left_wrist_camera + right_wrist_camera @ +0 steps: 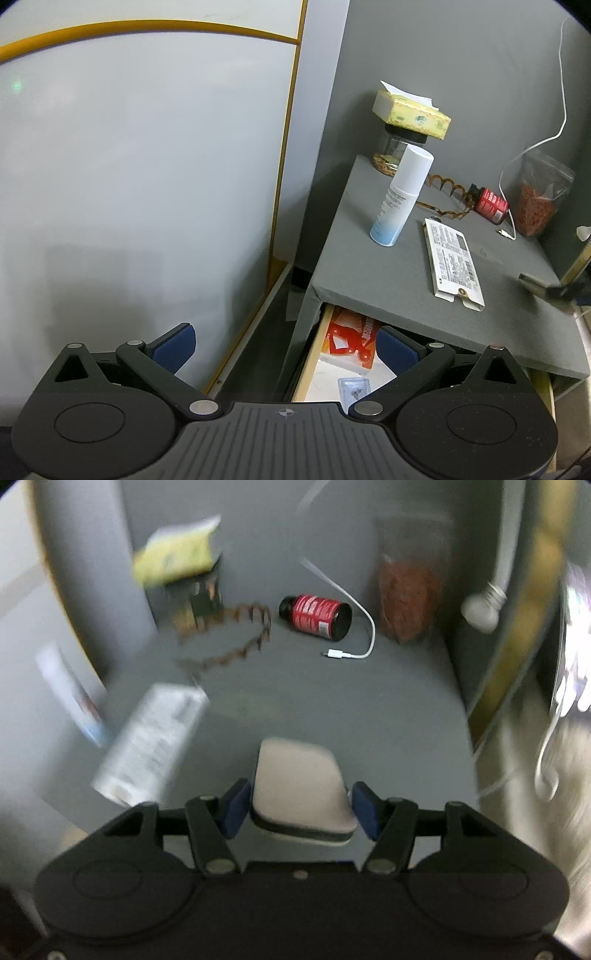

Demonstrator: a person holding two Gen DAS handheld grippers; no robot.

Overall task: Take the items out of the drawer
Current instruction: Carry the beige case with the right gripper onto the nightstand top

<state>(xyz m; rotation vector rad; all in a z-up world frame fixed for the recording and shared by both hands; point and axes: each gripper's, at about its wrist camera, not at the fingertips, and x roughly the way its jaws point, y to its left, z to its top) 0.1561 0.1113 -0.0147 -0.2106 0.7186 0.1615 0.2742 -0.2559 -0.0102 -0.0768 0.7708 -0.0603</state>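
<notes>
We hold our right gripper [300,810] over the grey cabinet top [332,709], its two blue pads [233,812] clamped on one pale zippered case [301,794] that sits flat between them with its far end jutting out ahead. The right wrist view is smeared by motion, so small detail on the left of it is lost.

Our left gripper [286,345] hangs with its two fingers spread wide and nothing between them, above the one open drawer [314,354] under the cabinet top. Inside the drawer we count two things clearly: one red-and-white packet [351,341] toward the back and one small clear plastic packet [352,387] nearer the front; the rest of the drawer is hidden by the gripper body.

On the cabinet top we count one white spray bottle [400,195] standing upright, one flat white printed box [452,260] lying near the front edge, one glass jar [395,149] at the back corner with one yellow tissue pack [412,112] resting on its lid, one red-labelled bottle [316,617] lying on its side, one brown headband [236,642] beside it, one white cable [354,646] whose plug lies on the surface, and one clear bag of reddish bits [410,602] leaning against the right wall.
</notes>
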